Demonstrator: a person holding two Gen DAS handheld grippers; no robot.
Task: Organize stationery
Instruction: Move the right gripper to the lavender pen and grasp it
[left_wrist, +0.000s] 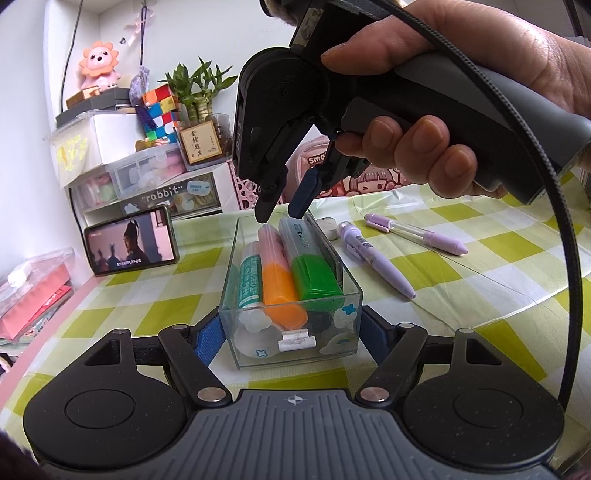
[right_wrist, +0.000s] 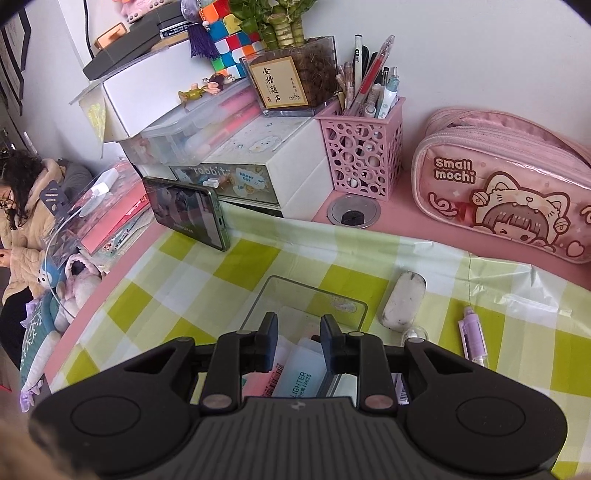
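Note:
A clear plastic box (left_wrist: 352, 295) stands on the green-checked cloth. It holds an orange-capped highlighter (left_wrist: 279, 284), a green-capped highlighter (left_wrist: 314, 273) and a teal tube (left_wrist: 249, 280). My left gripper (left_wrist: 291, 332) is shut on the box, one blue pad on each side wall. My right gripper (left_wrist: 282, 216) hangs over the box's far end with its jaws open and empty, tips just above the highlighters. In the right wrist view my right gripper (right_wrist: 299, 328) is open over the box (right_wrist: 269, 291). Two purple pens (left_wrist: 380, 262) (left_wrist: 417, 232) lie to the right of the box.
A white eraser (right_wrist: 402, 299) and a purple pen (right_wrist: 472, 336) lie right of the box. A phone (left_wrist: 131, 245) leans at the back left. A pink pen holder (right_wrist: 364, 155), drawer boxes (right_wrist: 221, 155) and a pink pencil case (right_wrist: 506, 184) line the back.

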